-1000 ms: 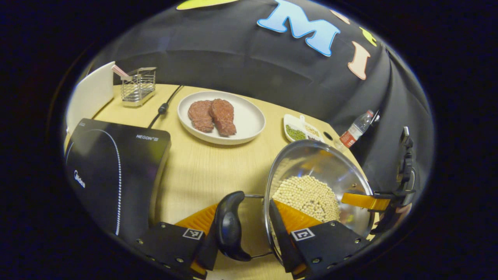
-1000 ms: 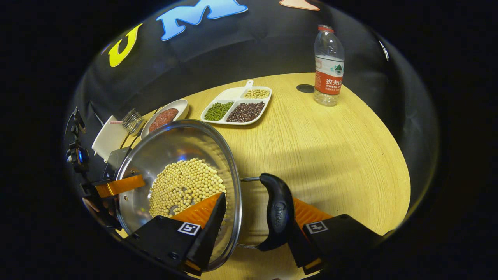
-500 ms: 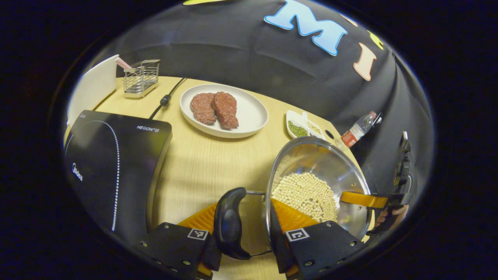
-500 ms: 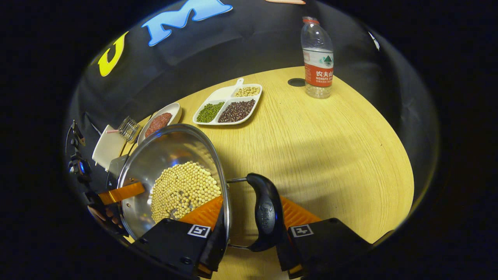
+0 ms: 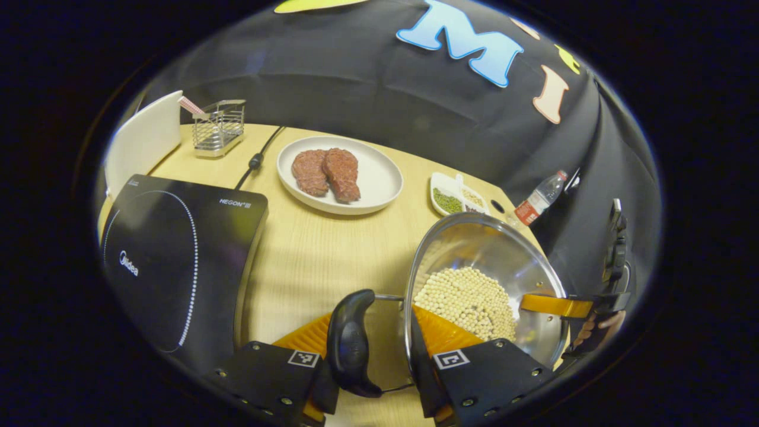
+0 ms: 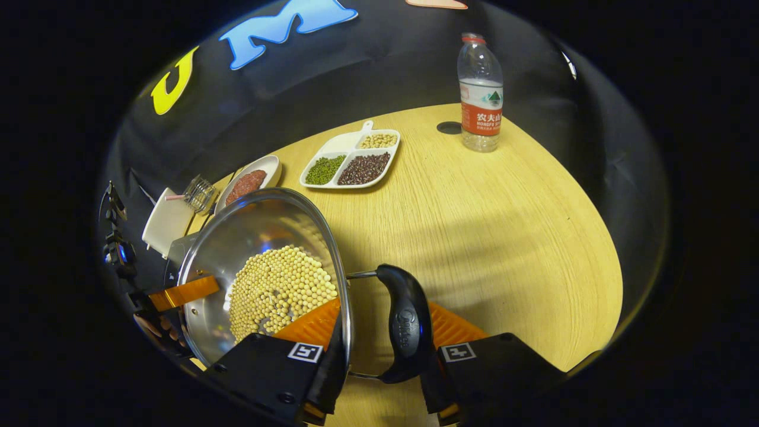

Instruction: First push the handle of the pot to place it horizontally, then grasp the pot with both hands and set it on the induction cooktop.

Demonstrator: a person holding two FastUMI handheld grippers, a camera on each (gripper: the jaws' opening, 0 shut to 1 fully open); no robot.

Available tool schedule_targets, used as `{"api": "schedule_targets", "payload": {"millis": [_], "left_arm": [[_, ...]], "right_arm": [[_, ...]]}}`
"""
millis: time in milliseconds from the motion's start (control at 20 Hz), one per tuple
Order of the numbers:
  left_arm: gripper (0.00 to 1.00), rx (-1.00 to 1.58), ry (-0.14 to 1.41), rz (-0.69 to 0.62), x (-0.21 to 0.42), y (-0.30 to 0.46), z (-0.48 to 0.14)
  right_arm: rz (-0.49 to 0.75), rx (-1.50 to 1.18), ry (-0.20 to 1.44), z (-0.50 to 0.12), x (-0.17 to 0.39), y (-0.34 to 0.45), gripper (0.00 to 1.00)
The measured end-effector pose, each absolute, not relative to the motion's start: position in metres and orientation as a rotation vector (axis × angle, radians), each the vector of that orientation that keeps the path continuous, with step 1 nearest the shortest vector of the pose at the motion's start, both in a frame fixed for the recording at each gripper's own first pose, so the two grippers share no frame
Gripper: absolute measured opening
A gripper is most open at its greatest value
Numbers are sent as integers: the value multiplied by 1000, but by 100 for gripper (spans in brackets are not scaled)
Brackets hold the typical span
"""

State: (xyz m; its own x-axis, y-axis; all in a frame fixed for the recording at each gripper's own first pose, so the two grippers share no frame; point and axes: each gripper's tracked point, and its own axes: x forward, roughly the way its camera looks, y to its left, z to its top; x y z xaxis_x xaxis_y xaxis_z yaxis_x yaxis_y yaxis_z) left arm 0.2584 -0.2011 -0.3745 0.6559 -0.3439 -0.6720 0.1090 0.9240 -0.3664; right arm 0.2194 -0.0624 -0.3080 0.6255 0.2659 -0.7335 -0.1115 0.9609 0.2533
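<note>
A steel pot [image 5: 474, 228] holding soybeans [image 5: 465, 299] hangs between both grippers, to the right of the black induction cooktop [image 5: 160, 261]. My left gripper [image 5: 373, 370] is shut on the pot's black loop handle [image 5: 350, 341], one finger outside the handle and the other inside the pot wall. In the right gripper view, my right gripper [image 6: 379, 362] is shut the same way on the opposite handle [image 6: 406, 326] of the pot [image 6: 255, 225]. Each view shows the other gripper's finger on the pot's far side. Whether the pot's base touches the table is hidden.
Behind the pot are a white plate [image 5: 379, 178] with two meat patties, a divided dish of beans [image 6: 353, 163] and a water bottle [image 6: 480, 95]. A wire rack [image 5: 218, 126], a white board [image 5: 145, 139] and the cooktop's cord [image 5: 255, 160] lie at the far left.
Both grippers stay shut on the handles. The pot has shifted a little with them, and more of the cooktop's top shows in the left gripper view now.
</note>
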Motion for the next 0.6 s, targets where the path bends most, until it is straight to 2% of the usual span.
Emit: {"api": "schedule_targets", "payload": {"millis": [50,100,200,250,300,450,500,600], "left_arm": [[58,-307,819,-263,258,-201,-374],[54,-305,820,-262,258,-201,-374],[54,-305,804,-262,262,-201,-369],[58,-307,803,-262,262,-201,-369],[54,-306,806,-263,262,-201,-371],[54,-318,818,-269,261,-200,-375],[54,-314,819,-272,261,-200,-376],[54,-297,820,-278,263,-200,-373]], "right_arm": [[217,189,874,-303,213,-62,58],[215,191,878,-300,206,-62,55],[221,203,884,-291,191,-59,58],[221,209,884,-287,184,-56,58],[221,204,877,-282,177,-56,58],[214,194,853,-263,157,-47,58],[212,196,854,-257,148,-44,55],[207,204,855,-253,133,-36,58]]}}
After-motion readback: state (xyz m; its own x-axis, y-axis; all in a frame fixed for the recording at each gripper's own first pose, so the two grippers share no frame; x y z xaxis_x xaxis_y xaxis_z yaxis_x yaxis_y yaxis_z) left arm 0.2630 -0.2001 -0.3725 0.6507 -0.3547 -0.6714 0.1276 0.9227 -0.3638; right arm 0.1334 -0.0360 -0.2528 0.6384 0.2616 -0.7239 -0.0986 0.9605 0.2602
